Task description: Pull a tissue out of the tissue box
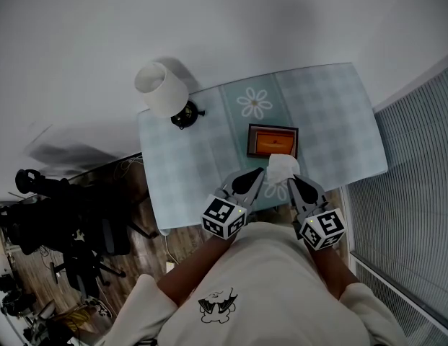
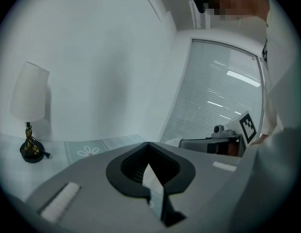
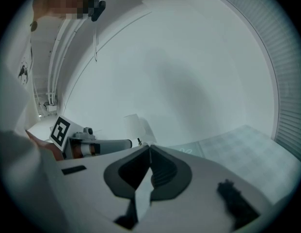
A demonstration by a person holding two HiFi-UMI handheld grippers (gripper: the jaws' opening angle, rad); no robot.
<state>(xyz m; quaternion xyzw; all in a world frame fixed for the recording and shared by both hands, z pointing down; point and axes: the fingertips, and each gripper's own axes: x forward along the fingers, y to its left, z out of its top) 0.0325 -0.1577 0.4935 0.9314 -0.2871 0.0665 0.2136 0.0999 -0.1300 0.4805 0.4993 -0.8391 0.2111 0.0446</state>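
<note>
The tissue box [image 1: 273, 141], dark with an orange top, sits on the pale checked table [image 1: 332, 114]. A crumpled white tissue [image 1: 283, 169] lies just in front of the box, by the table's near edge. My left gripper [image 1: 260, 173] is at the tissue's left and my right gripper [image 1: 291, 179] at its right, both tips close to it. In the left gripper view the left gripper [image 2: 148, 142] has its jaws meeting at the tip. The right gripper [image 3: 150, 145] looks the same in its own view. A pale sliver shows in each seam; I cannot tell what it is.
A small lamp [image 1: 163, 91] with a white shade stands at the table's far left corner. A daisy print [image 1: 254, 102] marks the cloth behind the box. Window blinds [image 1: 418, 193] run along the right. Dark camera gear [image 1: 58, 215] stands on the floor at the left.
</note>
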